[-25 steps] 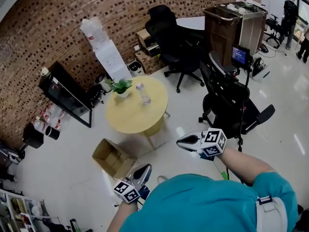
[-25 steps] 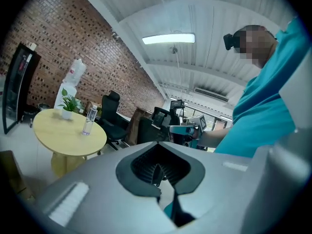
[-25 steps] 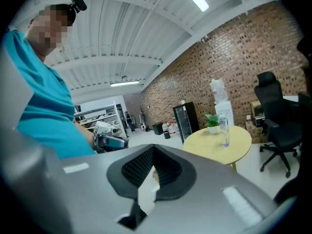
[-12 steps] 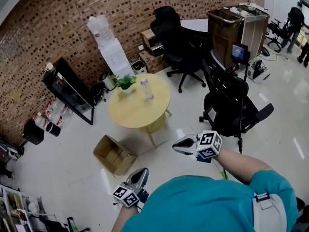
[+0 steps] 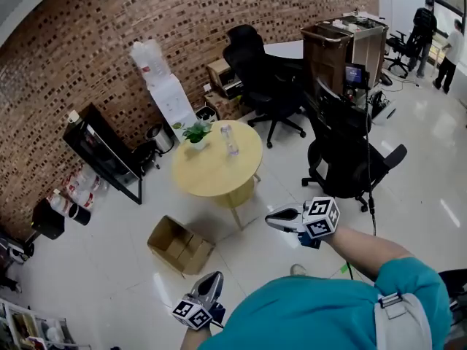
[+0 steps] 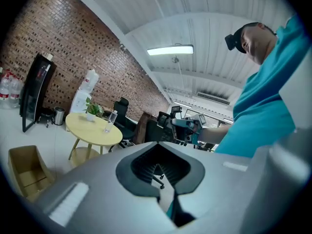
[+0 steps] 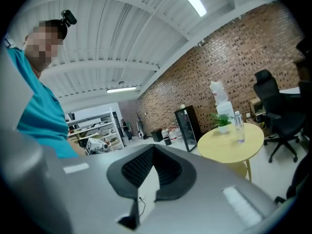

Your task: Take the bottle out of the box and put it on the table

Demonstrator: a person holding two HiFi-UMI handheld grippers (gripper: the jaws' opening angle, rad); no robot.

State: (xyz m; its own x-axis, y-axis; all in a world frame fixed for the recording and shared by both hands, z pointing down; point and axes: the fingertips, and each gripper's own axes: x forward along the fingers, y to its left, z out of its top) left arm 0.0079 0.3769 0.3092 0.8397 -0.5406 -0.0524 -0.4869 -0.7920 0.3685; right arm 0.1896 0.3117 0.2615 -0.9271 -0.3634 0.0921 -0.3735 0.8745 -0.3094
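Clear plastic bottle [image 5: 230,140] upright on round yellow worktop [image 5: 208,177], above centre; right gripper [image 5: 270,218] nearer than left gripper [image 5: 213,277], both clenched empty.

Round pale-yellow wooden bench [image 5: 211,175] on a glossy white floor [image 5: 102,268]. Carries a clear plastic bottle [image 5: 231,141], upright near the far edge, and close beside it a small green plant in a white pot [image 5: 197,134]. On the floor near the bench's foot, an open brown cardboard box [image 5: 180,245], well apart from the bottle.
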